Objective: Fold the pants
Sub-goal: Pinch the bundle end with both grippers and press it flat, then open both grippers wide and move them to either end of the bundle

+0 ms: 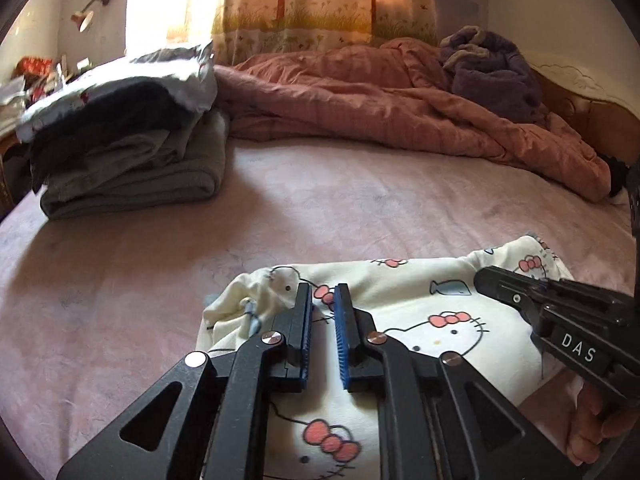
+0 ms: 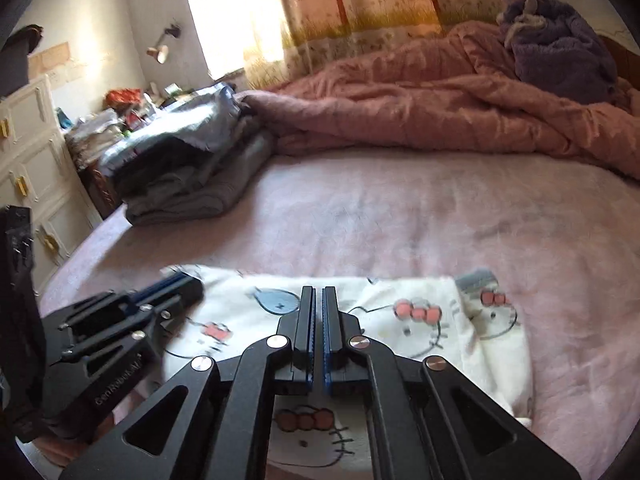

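Observation:
The pants (image 1: pixel 404 312) are cream with a Hello Kitty print, folded into a compact bundle at the near edge of the pink bed; they also show in the right wrist view (image 2: pixel 400 320). My left gripper (image 1: pixel 323 290) hovers over the bundle's left part, jaws a little apart with nothing between them. It shows from the side in the right wrist view (image 2: pixel 192 284). My right gripper (image 2: pixel 319 292) is over the bundle's middle, its jaws nearly together and empty. It shows at the right in the left wrist view (image 1: pixel 484 280).
A stack of folded grey and dark clothes (image 1: pixel 124 140) lies at the far left of the bed (image 1: pixel 360 208). A rumpled pink quilt (image 1: pixel 400 100) and a purple blanket (image 1: pixel 492 68) lie at the back. White cabinets (image 2: pixel 28 168) stand left of the bed.

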